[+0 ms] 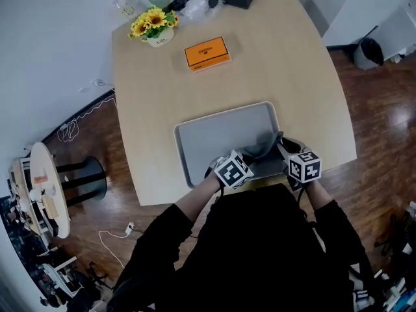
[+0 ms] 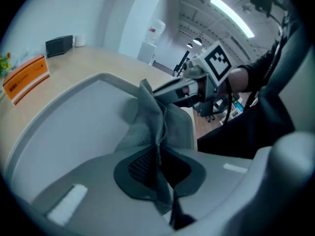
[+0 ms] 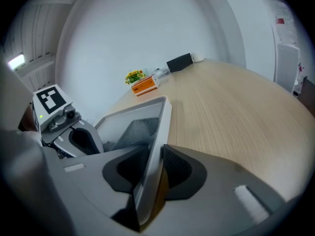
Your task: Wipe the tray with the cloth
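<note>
Cloth (image 2: 147, 114) clamped in left tongs (image 2: 161, 167) | tray (image 3: 165, 117) rim pinched by right tongs (image 3: 153, 168) | orange box (image 1: 207, 52), sunflowers (image 1: 154, 22) stand well beyond

The head view is bright, evenly lit and sharp across the table (image 1: 260, 57). The 2 gripper views are fisheye, with dark corners and bent edges. A strip light (image 2: 231, 16) glares at the upper right of the left gripper view, where the cloth (image 2: 150, 112) throws a faint shadow on the tray (image 2: 74, 122). The near jaws blur.
</note>
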